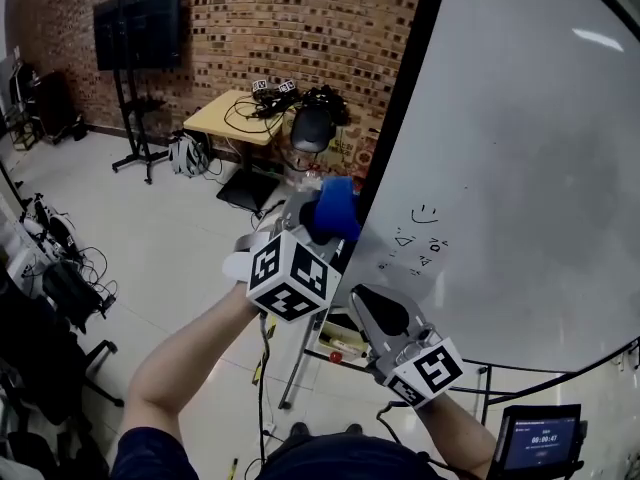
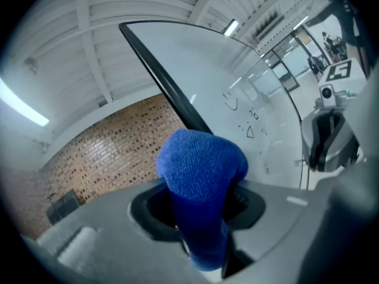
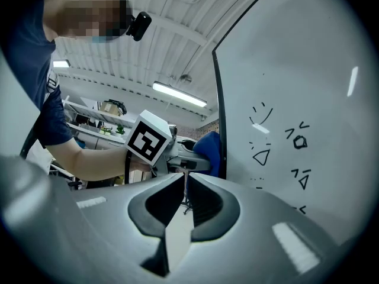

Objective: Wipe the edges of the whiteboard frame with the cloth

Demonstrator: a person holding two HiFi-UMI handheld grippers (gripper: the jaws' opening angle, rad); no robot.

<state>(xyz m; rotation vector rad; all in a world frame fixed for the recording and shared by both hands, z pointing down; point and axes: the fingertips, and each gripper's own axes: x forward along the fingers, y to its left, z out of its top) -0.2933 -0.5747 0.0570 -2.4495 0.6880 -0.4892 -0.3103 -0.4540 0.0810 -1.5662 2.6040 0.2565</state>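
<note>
A large whiteboard (image 1: 520, 158) with a black frame edge (image 1: 405, 98) fills the right of the head view, with small marker doodles (image 1: 420, 236) on it. My left gripper (image 1: 325, 213) is shut on a blue cloth (image 1: 335, 208), and the cloth sits against the frame's left edge. In the left gripper view the blue cloth (image 2: 201, 176) bulges out between the jaws, with the black frame edge (image 2: 169, 90) running up behind it. My right gripper (image 1: 368, 303) is lower, in front of the board, jaws shut with nothing between them; its own view shows the cloth (image 3: 208, 152) at the frame edge (image 3: 218, 117).
Behind the board stands a yellow table (image 1: 235, 118) piled with cables, an office chair (image 1: 312, 128) and a bag. A TV on a stand (image 1: 138, 28) is by the brick wall. The board's metal stand legs (image 1: 300, 353) are below. A small timer screen (image 1: 540, 438) sits at bottom right.
</note>
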